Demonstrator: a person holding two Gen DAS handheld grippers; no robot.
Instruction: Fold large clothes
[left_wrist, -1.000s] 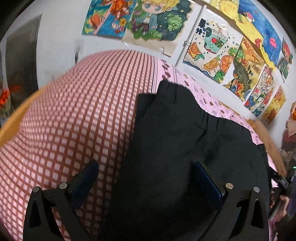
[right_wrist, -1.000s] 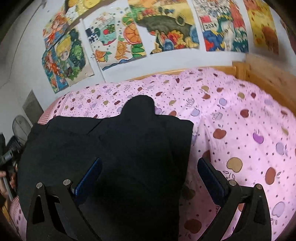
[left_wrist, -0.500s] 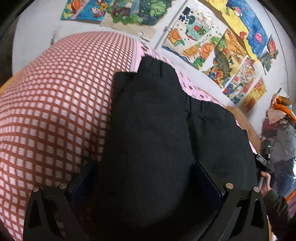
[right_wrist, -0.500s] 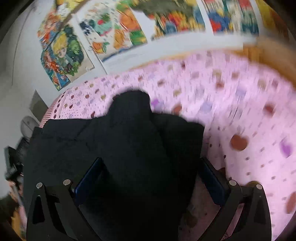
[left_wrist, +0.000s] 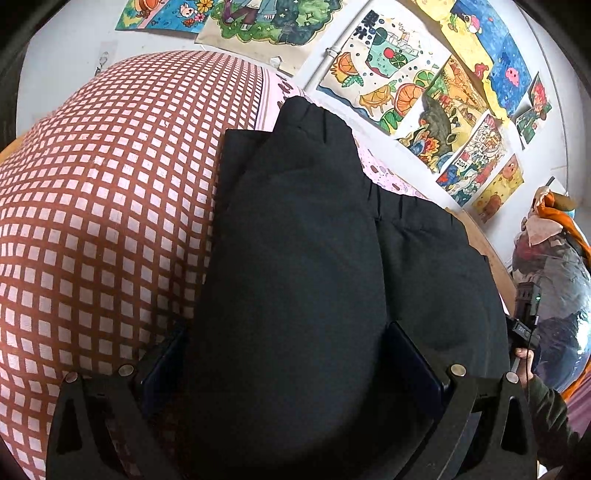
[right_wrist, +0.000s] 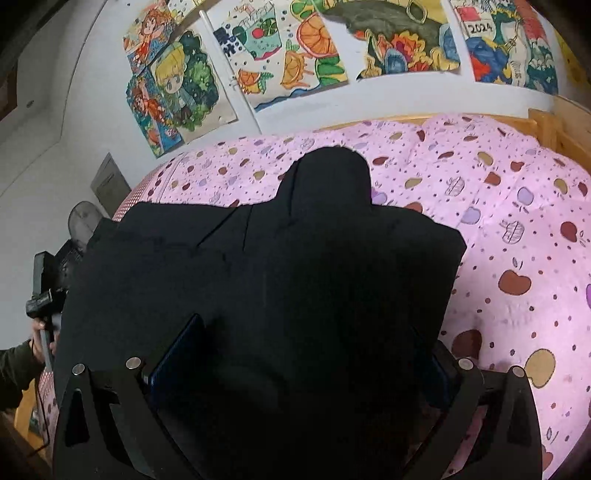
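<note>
A large black garment (left_wrist: 306, 236) lies spread on the bed, with a narrower sleeve-like part (right_wrist: 332, 177) reaching toward the wall. My left gripper (left_wrist: 290, 365) is open and low over the garment's near end. Black cloth bulges up between its blue pads (left_wrist: 417, 362). My right gripper (right_wrist: 306, 362) is also open and pressed onto the cloth at the other near end, where the fabric fills the gap between its fingers (right_wrist: 177, 354). The garment's near hem is hidden under both grippers.
The garment rests partly on a red-checked cover (left_wrist: 103, 206) and partly on a pink apple-print quilt (right_wrist: 517, 236). Drawings (right_wrist: 288, 55) cover the wall behind. A wooden bed frame (right_wrist: 554, 125) edges the quilt. A hand (right_wrist: 40, 332) holds a device beside the bed.
Both grippers have come down and forward onto the black garment, so the cloth now fills the space between each pair of fingers. The fingers' spread is unchanged.
</note>
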